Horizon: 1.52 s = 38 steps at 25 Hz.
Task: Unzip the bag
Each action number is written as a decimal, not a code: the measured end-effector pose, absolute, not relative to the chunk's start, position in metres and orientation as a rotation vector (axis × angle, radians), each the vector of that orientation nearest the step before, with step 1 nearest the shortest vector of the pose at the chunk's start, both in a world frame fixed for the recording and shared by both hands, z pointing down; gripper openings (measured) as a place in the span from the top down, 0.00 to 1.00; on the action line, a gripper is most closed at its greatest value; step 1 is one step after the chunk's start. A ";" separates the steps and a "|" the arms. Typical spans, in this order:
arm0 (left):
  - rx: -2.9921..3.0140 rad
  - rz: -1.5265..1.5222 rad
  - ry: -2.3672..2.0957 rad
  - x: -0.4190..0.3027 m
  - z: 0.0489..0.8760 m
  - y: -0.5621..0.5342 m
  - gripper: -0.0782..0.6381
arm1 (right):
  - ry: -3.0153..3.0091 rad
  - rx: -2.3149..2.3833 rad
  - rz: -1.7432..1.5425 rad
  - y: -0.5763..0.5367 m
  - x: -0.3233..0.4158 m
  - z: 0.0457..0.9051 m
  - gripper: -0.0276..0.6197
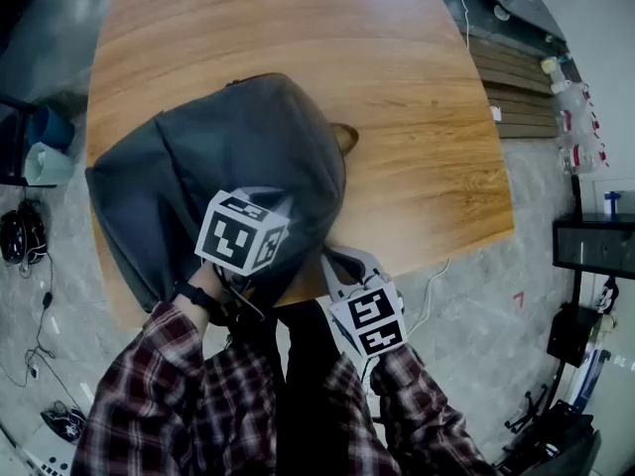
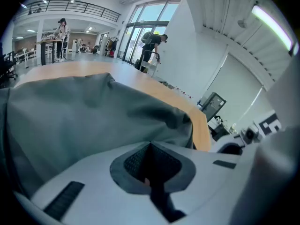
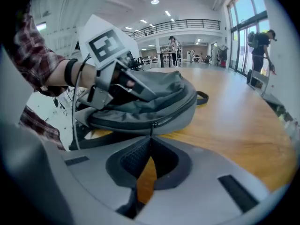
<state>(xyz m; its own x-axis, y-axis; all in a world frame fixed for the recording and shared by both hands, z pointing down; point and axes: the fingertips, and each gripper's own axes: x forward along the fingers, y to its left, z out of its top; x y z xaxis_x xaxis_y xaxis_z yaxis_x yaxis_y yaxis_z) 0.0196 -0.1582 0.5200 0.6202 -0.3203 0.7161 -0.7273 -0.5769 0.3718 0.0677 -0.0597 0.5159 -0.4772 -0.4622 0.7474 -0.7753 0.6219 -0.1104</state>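
A grey backpack [image 1: 248, 147] lies on the wooden table [image 1: 417, 117], near its front left. My left gripper [image 1: 278, 206] rests on top of the bag [image 2: 84, 116]; its jaws [image 2: 150, 144] are shut and seem to pinch the fabric. The right gripper view shows that left gripper [image 3: 150, 93] lying over the bag's [image 3: 168, 97] upper panel. My right gripper [image 1: 332, 259] sits at the bag's near right side by the table's front edge. It [image 3: 150, 137] is shut on the zipper pull [image 3: 151, 128], which hangs from the closed zip line [image 3: 178, 116].
A dark strap loop [image 3: 201, 97] sticks out from the bag's far side [image 1: 344, 137]. A rack with bottles [image 1: 571, 117] stands off the table's right edge. Cables and gear [image 1: 25, 231] lie on the floor at left. People stand far off in the hall [image 3: 260, 46].
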 end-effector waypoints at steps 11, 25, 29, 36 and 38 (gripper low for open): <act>2.061 0.673 -0.802 0.037 0.521 -0.185 0.88 | -2.278 0.847 0.753 -0.011 -0.004 0.513 0.94; 2.074 0.453 -0.788 0.033 0.494 -0.186 0.88 | -2.308 0.761 0.750 0.007 -0.019 0.513 0.94; 2.170 0.342 -0.866 0.014 0.447 -0.170 0.88 | -2.328 0.824 0.744 -0.002 0.005 0.489 0.94; 2.288 0.191 -1.096 -0.027 0.359 -0.114 0.88 | -2.420 1.019 0.599 -0.046 0.033 0.403 0.94; 2.308 0.130 -1.173 -0.037 0.329 -0.102 0.88 | -2.488 1.076 0.511 -0.059 0.033 0.366 0.94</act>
